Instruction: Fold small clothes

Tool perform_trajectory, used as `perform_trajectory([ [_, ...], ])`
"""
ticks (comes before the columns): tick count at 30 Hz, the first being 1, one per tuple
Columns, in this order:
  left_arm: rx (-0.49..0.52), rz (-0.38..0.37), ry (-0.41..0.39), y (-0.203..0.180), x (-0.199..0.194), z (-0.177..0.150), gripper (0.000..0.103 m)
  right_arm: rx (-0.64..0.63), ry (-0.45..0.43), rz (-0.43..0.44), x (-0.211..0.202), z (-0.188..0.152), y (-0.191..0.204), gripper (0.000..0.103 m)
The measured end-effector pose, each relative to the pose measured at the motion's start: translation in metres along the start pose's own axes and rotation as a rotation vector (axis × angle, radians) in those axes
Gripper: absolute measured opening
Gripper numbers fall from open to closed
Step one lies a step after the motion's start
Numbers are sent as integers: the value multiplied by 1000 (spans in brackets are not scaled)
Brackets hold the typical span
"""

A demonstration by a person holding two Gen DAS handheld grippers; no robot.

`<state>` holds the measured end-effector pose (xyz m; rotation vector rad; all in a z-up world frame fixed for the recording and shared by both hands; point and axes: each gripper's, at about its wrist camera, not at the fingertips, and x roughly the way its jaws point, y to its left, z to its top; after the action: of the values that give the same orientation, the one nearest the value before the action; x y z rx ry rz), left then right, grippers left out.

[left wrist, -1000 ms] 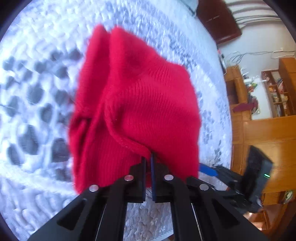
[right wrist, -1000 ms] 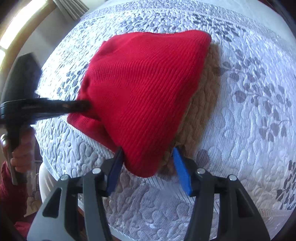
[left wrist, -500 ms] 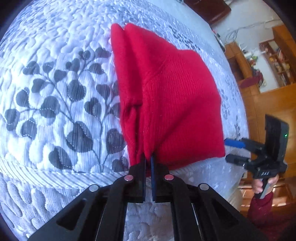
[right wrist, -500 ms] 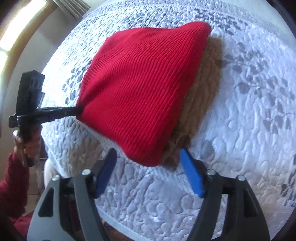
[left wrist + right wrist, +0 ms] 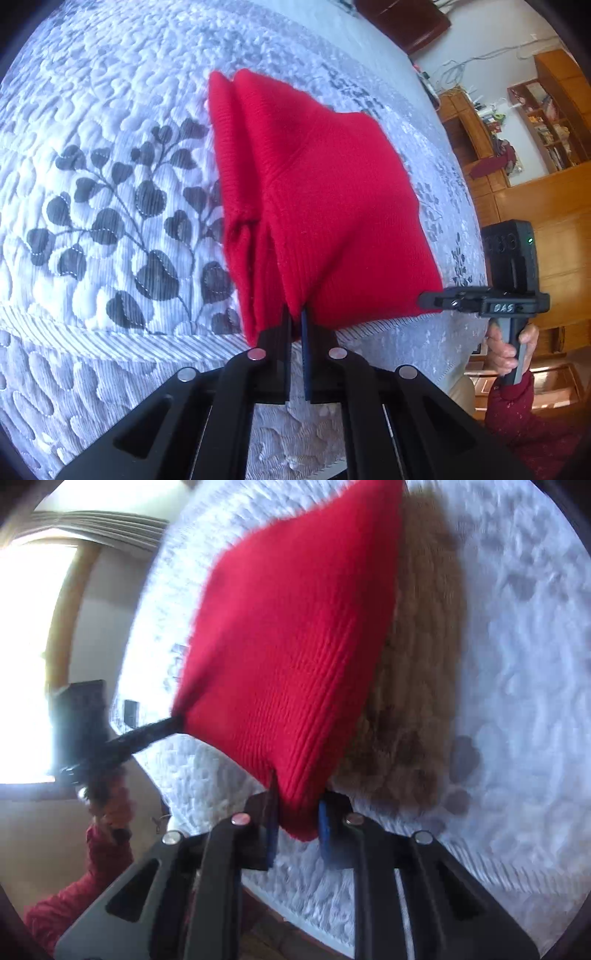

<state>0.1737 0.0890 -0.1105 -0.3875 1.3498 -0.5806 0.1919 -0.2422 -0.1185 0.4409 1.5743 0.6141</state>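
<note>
The red knitted garment (image 5: 325, 206) lies on the quilted bedspread (image 5: 110, 155), running away from both tongs with its long axis pointing forward from their tips, its near edge at the bed's front border. The left tongs (image 5: 297, 325) are pressed together on the near left corner of that edge, where several layers bunch into a pleat. The right tongs (image 5: 297, 814) are closing around the near right corner; the cloth sits between the blue pads (image 5: 325, 823), which already seem to touch its sides, so I judge the pinch nearly made. In the left view the right tongs (image 5: 430, 301) come in from the right, tip touching the garment's corner, with the person's hand (image 5: 511, 347) on the handle below. In the right view the left tongs (image 5: 173, 725) reach in from the left at the other corner. A brown woolly piece (image 5: 413, 701) lies under and just right of the red one.

Both hands are equally near, one at each near corner, so any lift or fold forward turns on the two grips matching.

Against the earlier frames, the right tongs were spread wide with the corner loose between them; now they have narrowed onto it. The left grip is unchanged, though the garment looks stretched flatter between the two corners
</note>
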Motion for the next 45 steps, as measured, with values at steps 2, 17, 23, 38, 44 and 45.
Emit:
perform_trajectory([
  [2, -10, 3, 13, 1, 6, -7, 4, -32, 11, -67, -5, -9, 2, 14],
  [17, 1, 111, -79, 9, -42, 43, 47, -53, -85, -182, -38, 23, -9, 57],
  [23, -55, 159, -85, 19, 2, 125, 46, -57, -122, -197, -41, 59, -10, 57],
  [38, -68, 190, -154, 9, 11, 140, 46, -12, -100, -213, -9, 103, -35, 57],
  [44, -41, 181, -114, 4, 24, 141, 45, -14, -99, -221, -6, 107, -33, 57],
  [45, -49, 170, -99, 6, 30, 142, 45, -19, -99, -228, -7, 107, -31, 57],
])
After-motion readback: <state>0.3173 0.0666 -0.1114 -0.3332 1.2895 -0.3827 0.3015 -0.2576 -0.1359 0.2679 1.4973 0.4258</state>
